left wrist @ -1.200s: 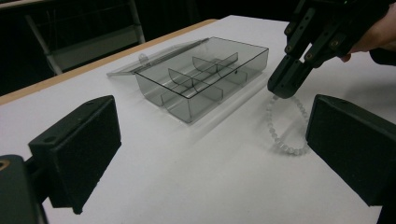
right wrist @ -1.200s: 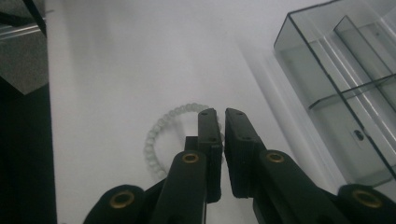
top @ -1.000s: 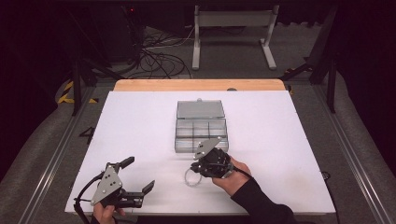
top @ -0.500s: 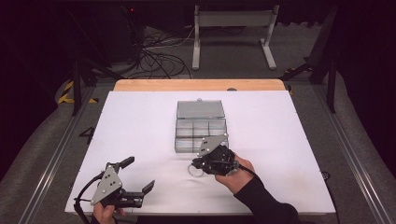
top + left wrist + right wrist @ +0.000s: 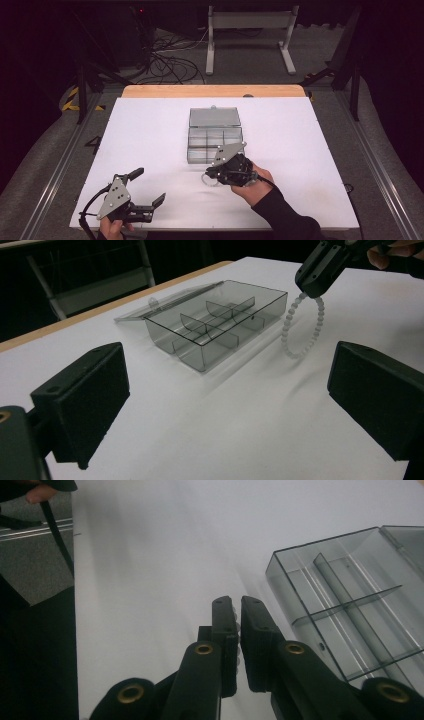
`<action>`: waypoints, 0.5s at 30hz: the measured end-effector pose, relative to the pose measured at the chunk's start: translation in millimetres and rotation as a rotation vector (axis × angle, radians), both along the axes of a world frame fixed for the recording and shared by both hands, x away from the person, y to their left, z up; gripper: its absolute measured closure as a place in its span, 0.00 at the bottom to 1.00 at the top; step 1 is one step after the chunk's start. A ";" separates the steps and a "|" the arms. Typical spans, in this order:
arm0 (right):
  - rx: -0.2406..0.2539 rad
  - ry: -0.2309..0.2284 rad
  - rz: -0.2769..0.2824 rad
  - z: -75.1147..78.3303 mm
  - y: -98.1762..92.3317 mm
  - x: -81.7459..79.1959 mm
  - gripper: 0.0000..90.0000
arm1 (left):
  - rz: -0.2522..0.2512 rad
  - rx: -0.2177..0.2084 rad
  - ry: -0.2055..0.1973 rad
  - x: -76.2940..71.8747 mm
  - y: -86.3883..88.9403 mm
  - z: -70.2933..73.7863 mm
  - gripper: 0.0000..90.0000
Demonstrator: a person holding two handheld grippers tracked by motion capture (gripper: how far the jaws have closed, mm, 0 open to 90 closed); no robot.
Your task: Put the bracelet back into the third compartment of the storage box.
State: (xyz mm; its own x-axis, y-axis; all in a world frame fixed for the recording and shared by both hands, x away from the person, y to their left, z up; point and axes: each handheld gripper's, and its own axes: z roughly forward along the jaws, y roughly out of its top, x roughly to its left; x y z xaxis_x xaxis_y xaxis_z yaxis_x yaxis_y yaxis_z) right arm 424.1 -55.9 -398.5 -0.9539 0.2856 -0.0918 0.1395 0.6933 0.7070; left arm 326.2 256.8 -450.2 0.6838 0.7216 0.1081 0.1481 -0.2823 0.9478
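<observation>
While the right gripper point(image 5: 212, 175) pinched the bead bracelet point(image 5: 301, 326), it had lifted nearer the box point(image 5: 214, 144); left fingers point(image 5: 80, 405) gaped empty.

**Right jaws clamped, left jaws wide**

The right gripper point(image 5: 216, 172) sits in the person's right hand point(image 5: 250, 176), with the dark-sleeved forearm trailing back behind it. Its jaws are pressed nearly together, pinching a bead bracelet point(image 5: 301, 326) that hangs below the tips; pale beads show in the narrow slit between the pads point(image 5: 222, 630). The left gripper point(image 5: 147, 191) lies low in the left hand point(image 5: 111, 227), its two black jaws spread far apart with nothing between them.
</observation>
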 end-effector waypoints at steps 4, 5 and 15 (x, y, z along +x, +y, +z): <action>0.004 -0.008 -0.014 5.8 -2.5 3.5 0.96 | 0.000 0.000 -0.002 0.0 0.0 0.0 0.04; 0.004 -0.012 -0.018 7.4 -3.3 4.6 0.96 | 0.000 0.001 -0.002 0.0 0.0 0.0 0.04; 0.022 -0.031 -0.068 24.4 -12.8 16.9 0.96 | 0.000 0.001 -0.003 -0.2 0.0 0.2 0.04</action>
State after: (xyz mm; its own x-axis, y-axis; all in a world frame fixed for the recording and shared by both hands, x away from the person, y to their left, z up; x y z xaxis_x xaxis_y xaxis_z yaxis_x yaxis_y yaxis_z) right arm 441.0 -68.8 -374.1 -0.9289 0.3523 -0.1145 0.1636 0.6674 0.7265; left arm 326.0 256.8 -450.0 0.6838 0.7213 0.1108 0.1455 -0.2835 0.9479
